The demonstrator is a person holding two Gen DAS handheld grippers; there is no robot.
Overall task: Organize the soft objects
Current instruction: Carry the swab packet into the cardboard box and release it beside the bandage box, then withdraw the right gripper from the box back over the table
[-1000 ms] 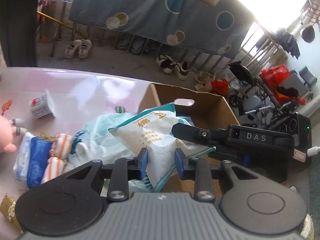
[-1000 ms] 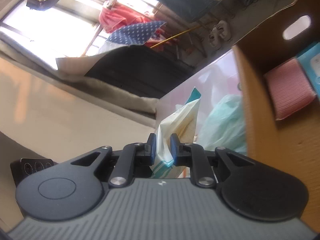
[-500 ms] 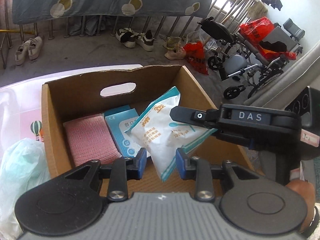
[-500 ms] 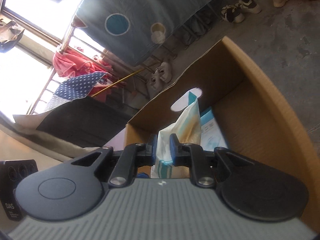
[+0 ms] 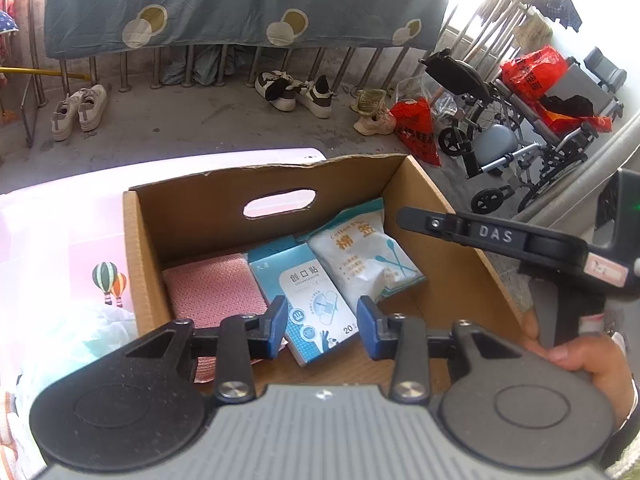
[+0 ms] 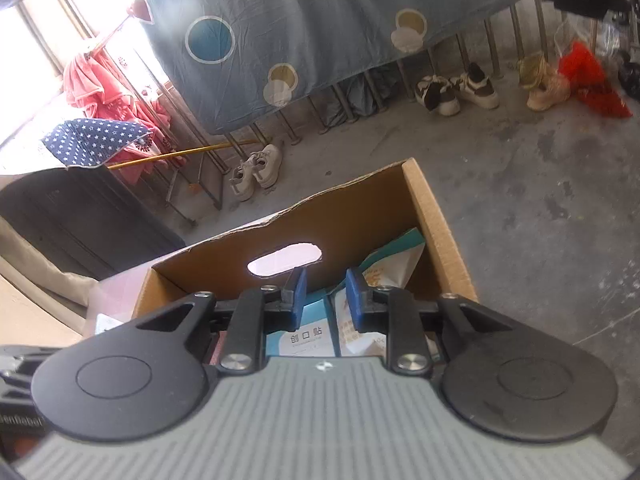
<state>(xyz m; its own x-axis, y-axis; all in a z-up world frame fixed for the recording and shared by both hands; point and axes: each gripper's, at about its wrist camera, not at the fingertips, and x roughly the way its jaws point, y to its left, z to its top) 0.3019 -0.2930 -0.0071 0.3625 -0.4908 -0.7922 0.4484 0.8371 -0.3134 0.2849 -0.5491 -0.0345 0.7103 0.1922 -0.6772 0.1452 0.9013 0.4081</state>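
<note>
Pale green plastic bag is lying on the pink tabletop, just left of the cardboard box. Inside the box: pink textured pad is resting at the left, blue bandage box in the middle, cotton swab pack at the right, leaning against the bandage box and released from both tools. Left gripper is being held over the box's near edge, jaws being opened, gap moderate, nothing pinched between them. Right gripper is being held over the box too, jaws being opened from a narrow gap, nothing gripped. A hand is seen holding the right tool's handle at the far right.
</note>
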